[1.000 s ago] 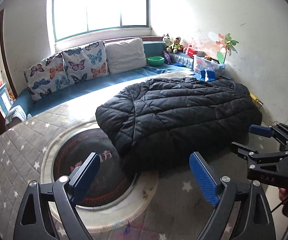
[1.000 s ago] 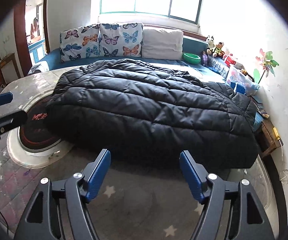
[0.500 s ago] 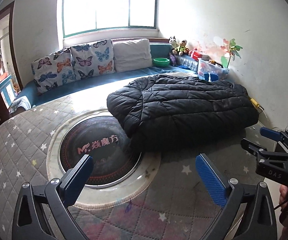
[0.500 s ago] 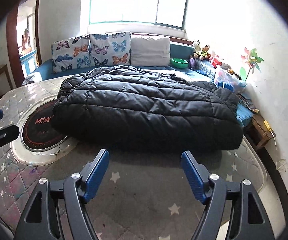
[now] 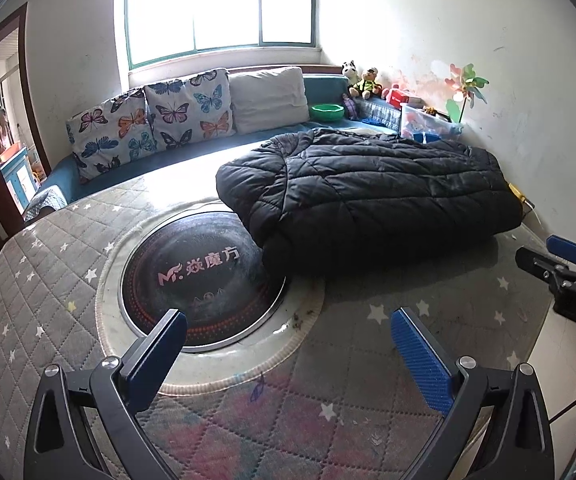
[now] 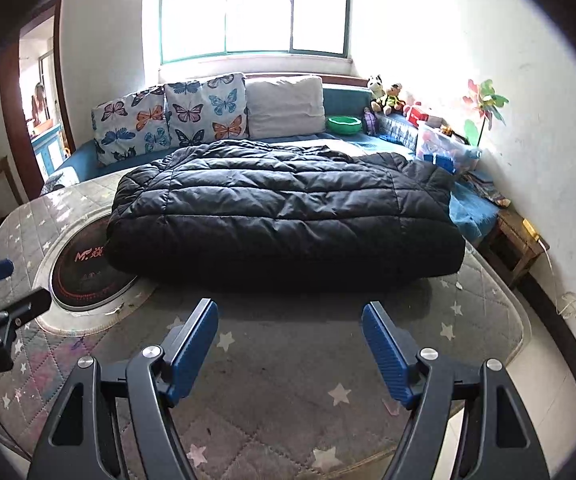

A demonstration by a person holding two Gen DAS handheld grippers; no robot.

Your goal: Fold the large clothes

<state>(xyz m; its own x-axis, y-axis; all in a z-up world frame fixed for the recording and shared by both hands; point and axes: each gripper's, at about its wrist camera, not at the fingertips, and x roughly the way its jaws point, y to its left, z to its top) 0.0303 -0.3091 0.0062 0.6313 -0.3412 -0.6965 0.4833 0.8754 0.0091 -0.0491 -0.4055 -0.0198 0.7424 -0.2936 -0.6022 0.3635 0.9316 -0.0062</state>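
**On the desk, a folded jacket and two idle claws**

Across the quilted desk (image 6: 484,312) lies the black puffer jacket (image 6: 283,216), bundled at the far side, one end overlapping the round cooktop (image 5: 191,276). Both the left claw (image 5: 288,344) and the right claw (image 6: 290,336) hang apart, holding nothing, well short of it. Puffy fill may spring the fold open, I'd say, and the jacket's right end sits close to the desk's edge. Bare quilt in front gives ample room.
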